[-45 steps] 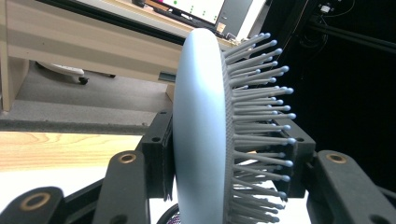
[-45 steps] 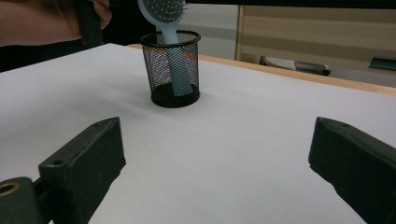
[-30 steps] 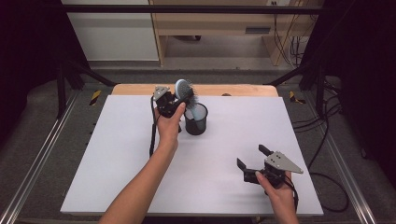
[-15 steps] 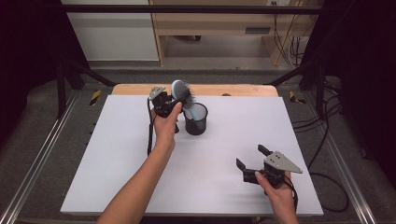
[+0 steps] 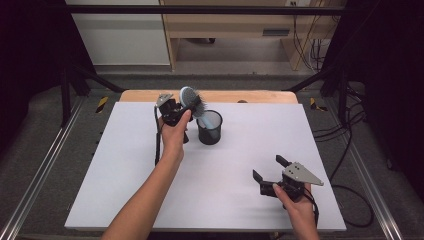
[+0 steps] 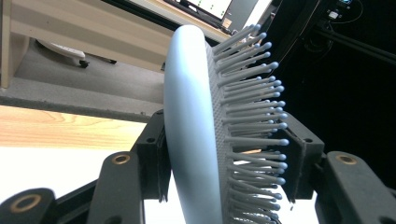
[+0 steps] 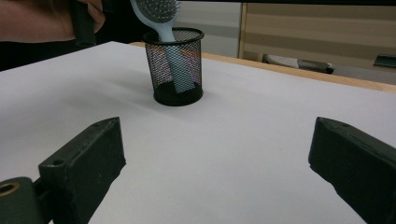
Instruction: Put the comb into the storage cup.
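We are looking down on a white table [image 5: 150, 190] where a person is working with one tool in each hand. The left tool [image 5: 181, 108] is being held up at the far side of the table, and its jaws are clamped on the head of a pale blue hairbrush [image 5: 189, 98]. In the left gripper view we are seeing this grip very near: one jaw is pressing on the smooth back of the hairbrush [image 6: 191, 130] and the other jaw is pressing into its grey bristles [image 6: 247, 116], so the head is standing on its edge between them. The handle of the hairbrush [image 7: 164, 28] is pointing down and it is sitting inside a black mesh cup [image 7: 177, 65], while the head is leaning out over the rim toward the left hand [image 5: 175, 134]. The black mesh cup [image 5: 209, 127] is standing upright on the table, just beside the left hand and near the far edge. The right tool [image 5: 270, 172] is resting low at the near right part of the table, well apart from the cup. Its two jaws are standing wide apart and are holding nothing, and between them in the right gripper view we are seeing bare table. The right hand [image 5: 295, 202] is gripping this tool from behind, and a black cable [image 5: 350, 187] is trailing away from it over the table edge.
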Demonstrator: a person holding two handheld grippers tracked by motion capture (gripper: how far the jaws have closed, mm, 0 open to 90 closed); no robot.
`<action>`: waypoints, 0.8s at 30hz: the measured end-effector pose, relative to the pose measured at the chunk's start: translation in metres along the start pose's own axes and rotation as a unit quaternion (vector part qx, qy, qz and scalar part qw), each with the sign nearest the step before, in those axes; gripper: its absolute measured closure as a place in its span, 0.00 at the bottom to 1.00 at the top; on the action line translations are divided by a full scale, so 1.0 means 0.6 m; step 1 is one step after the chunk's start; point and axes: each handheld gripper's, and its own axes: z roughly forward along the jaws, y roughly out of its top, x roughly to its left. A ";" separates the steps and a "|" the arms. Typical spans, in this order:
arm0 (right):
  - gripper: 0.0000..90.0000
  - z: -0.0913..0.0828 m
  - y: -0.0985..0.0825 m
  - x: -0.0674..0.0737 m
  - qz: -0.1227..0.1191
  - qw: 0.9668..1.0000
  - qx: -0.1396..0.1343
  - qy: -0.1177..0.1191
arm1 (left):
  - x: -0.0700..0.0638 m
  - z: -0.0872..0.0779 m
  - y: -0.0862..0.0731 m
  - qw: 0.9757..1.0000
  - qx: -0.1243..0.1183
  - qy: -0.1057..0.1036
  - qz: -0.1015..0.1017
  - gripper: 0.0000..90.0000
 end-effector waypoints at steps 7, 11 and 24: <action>0.04 0.000 0.000 0.001 -0.001 1.000 0.000 0.000 | 0.000 -0.001 -0.001 1.000 0.001 0.001 0.005 0.49; 0.04 0.000 0.000 0.001 0.000 1.000 0.001 0.000 | 0.002 -0.002 -0.001 1.000 0.003 0.003 0.008 0.47; 0.04 0.001 0.000 0.002 0.000 1.000 0.002 0.001 | 0.004 -0.002 -0.002 1.000 0.002 0.005 0.010 0.47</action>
